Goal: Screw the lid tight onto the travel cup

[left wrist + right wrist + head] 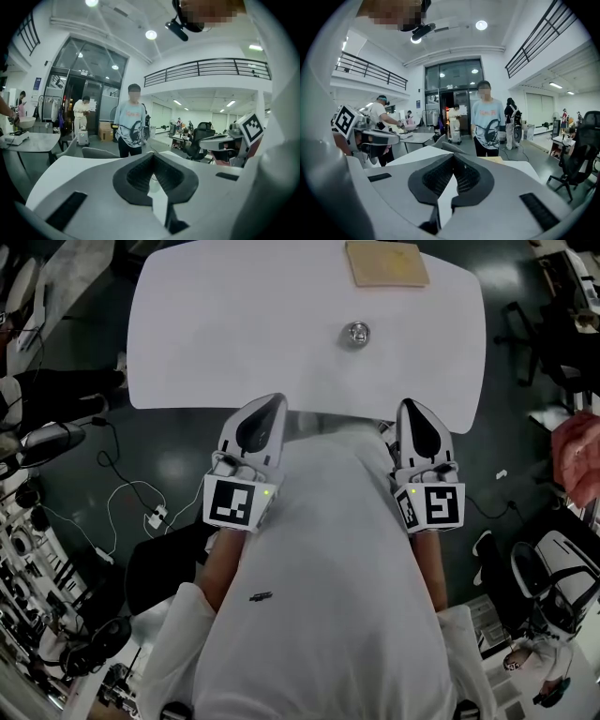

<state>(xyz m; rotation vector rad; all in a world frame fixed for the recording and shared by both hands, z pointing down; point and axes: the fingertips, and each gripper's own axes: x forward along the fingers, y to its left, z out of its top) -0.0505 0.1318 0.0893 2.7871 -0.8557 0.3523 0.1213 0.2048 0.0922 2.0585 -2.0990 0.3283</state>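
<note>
1. TASK ITEM
- Travel cup point(355, 333): seen from straight above as 1 small round metallic disc with a darker centre. Whether the lid is on cannot be told at this size.
- Location: on the white table point(187, 352), toward the far edge and right of centre. It is near a tan wooden board point(386, 263) that lies at the far edge, but apart from it.

2. GRIPPERS
- Left gripper point(270, 401): at the table's near edge, left of centre, well apart from the cup. Its own view shows the ribbed dark pads point(138, 177) pressed together with nothing between them.
- Right gripper point(411, 405): at the near edge, toward the near right corner, also well apart from the cup. Its pads point(438, 177) are likewise pressed together on nothing.
- Both are held close to the person's torso, 1 marker cube on each.

3. VIEW DIFFERENCES
- Head view: the only view showing the cup, the full tabletop outline and both grippers side by side. Also shows the floor w/ cables and office chairs around the table.
- Left gripper view: shows the room beyond, incl. a standing person in a pale blue printed T-shirt point(131, 126), a balcony rail and glass doors. The other gripper's marker cube is at frame right.
- Right gripper view: shows the same standing person and a sliver of the board on the tabletop. The other gripper's cube is at frame left.
</note>
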